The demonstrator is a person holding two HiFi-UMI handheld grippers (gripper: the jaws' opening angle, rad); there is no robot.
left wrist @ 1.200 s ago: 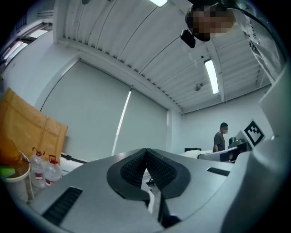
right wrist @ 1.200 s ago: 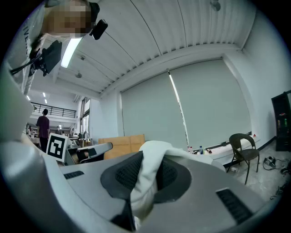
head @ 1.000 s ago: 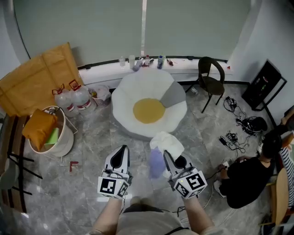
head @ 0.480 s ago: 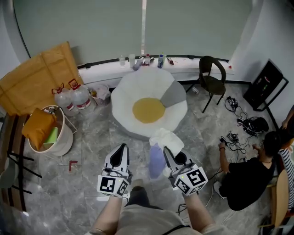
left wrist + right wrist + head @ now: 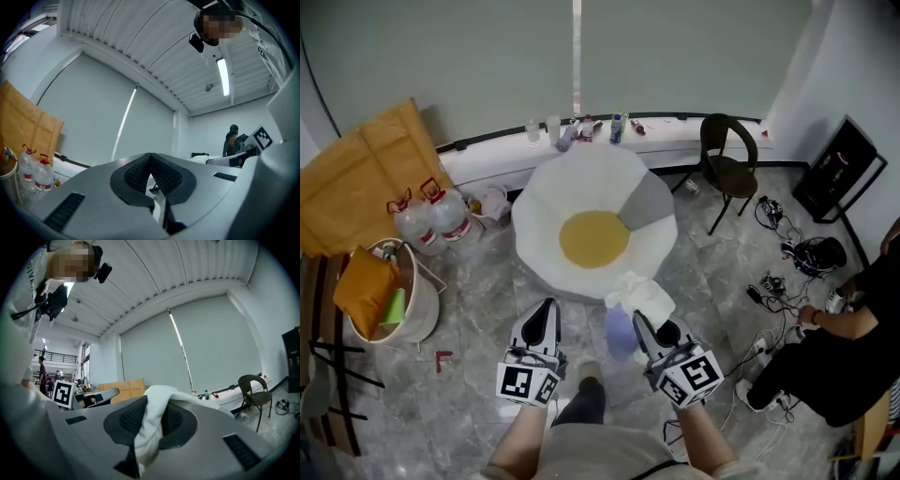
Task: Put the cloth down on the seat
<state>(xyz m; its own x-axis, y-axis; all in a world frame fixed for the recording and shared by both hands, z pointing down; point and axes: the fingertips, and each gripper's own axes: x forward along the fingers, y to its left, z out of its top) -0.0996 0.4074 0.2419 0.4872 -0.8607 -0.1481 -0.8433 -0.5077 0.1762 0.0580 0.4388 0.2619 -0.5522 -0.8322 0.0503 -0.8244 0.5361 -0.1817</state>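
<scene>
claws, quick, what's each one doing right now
left claw: shut, nothing in it
right claw: shut on the cloth

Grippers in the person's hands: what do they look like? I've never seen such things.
The left gripper and the right gripper match: pale grey plastic, each shaped like a beak with two tapering jaws. Black ribbed pads line the inner faces. At the hand end, each carries a white cube printed with black square markers.

White cloth (image 5: 641,292) — bunched, short of seat (image 5: 551,187).
</scene>
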